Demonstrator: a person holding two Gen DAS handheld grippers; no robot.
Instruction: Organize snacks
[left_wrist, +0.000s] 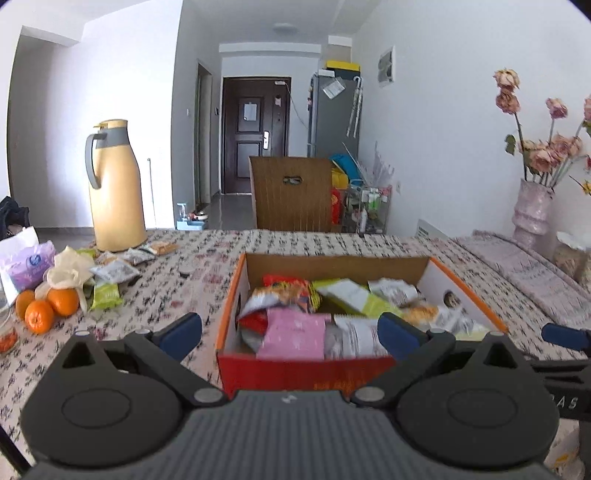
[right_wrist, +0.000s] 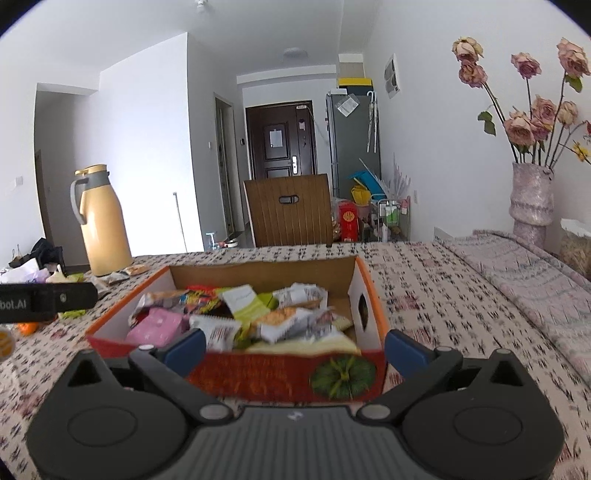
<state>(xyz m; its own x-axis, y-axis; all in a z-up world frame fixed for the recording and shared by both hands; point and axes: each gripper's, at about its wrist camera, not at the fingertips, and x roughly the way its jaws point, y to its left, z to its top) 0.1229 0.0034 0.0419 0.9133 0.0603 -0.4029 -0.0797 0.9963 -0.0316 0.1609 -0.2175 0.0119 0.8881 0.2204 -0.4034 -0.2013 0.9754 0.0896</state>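
- Both of my grippers hover just in front of the cardboard box (left_wrist: 369, 266), low over the worktop (left_wrist: 184, 295). The left gripper (left_wrist: 291, 332) has its jaws spread wide with nothing between them, and the right gripper (right_wrist: 293, 349) is the same: wide and empty.
- The box sits mid-worktop, already heaped with packets, a pink packet (left_wrist: 291, 338) nearest the front wall among them. So most of the tidying looks done, I judge.
- What is left lies to my left: loose snack packets (left_wrist: 114, 271) near the yellow thermos jug (left_wrist: 116, 188), and a green packet (left_wrist: 105, 295) just beside the oranges (left_wrist: 48, 306). These I take to be the next things to fetch.
- My left gripper is the nearer one, so it should do the reaching; the right can wait by the box and steady its side if it slides.
- For a flat foil packet I would come in low, pinch a crimped end, not the puffed middle, and close gently so the contents are not crushed.
- I should steer clear of the cream net bag (left_wrist: 68, 269) and the oranges, which could roll off if nudged.
- Drop new packets toward the emptier right rear corner of the box.
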